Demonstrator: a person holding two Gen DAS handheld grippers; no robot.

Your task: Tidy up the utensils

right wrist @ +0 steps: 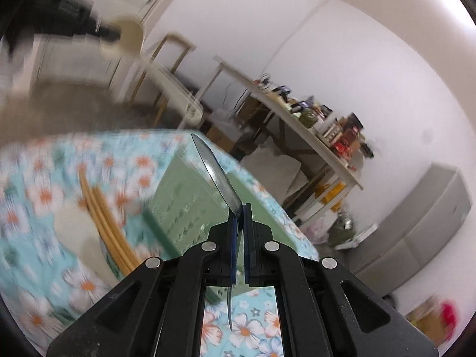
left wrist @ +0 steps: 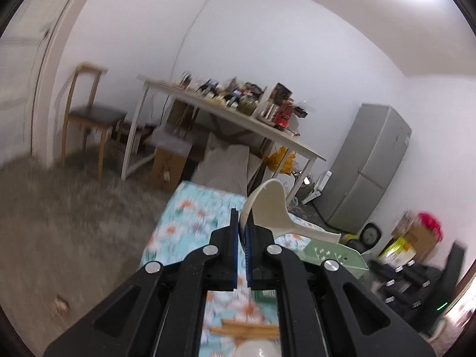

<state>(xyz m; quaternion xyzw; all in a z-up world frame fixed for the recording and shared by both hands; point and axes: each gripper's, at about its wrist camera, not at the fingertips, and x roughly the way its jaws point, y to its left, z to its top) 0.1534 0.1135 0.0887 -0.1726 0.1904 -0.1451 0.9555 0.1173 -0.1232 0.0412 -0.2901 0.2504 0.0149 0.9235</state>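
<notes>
Utensils are held above a tabletop (right wrist: 38, 196) covered in floral teal cloth, in a white-walled room with a grey refrigerator (left wrist: 369, 172). Left gripper (left wrist: 243, 232) fingers are clamped on a cream plastic rice paddle (left wrist: 267, 208). Right gripper (right wrist: 240, 223) fingers pinch a shiny metal spoon (right wrist: 217, 175), bowl forward. A green perforated tray (right wrist: 190, 202) lies below.

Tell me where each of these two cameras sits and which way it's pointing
Left wrist: rides the left gripper, facing across the floral tablecloth into the room; its black fingers clamp a cream rice paddle.
Right wrist: rides the right gripper, tilted over the green basket; its fingers clamp a metal spoon.
Shared: tablecloth, basket, paddle, wooden chopsticks, cluttered white table, grey fridge.
</notes>
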